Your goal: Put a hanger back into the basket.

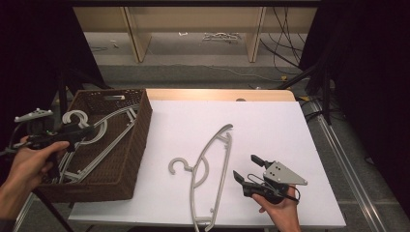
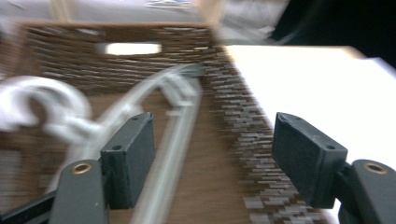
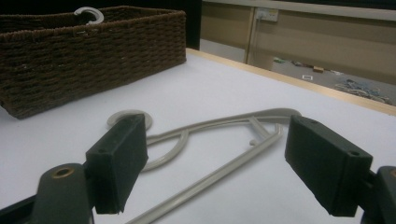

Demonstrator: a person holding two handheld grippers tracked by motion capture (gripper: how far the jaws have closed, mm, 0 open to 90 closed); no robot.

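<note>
Two grippers, both gaping, nothing gripped. I'm holding my right gripper low at the near right of the table, jaws aiming left at the grey hanger lying flat just beside it. The hanger's long axis is running near-to-far, hook pointing left toward the basket. My left gripper is hovering over the basket at far left, above more hangers inside; that view is blurring. I'm judging the right hand nearer the table hanger, so it's the one to grab.
</note>
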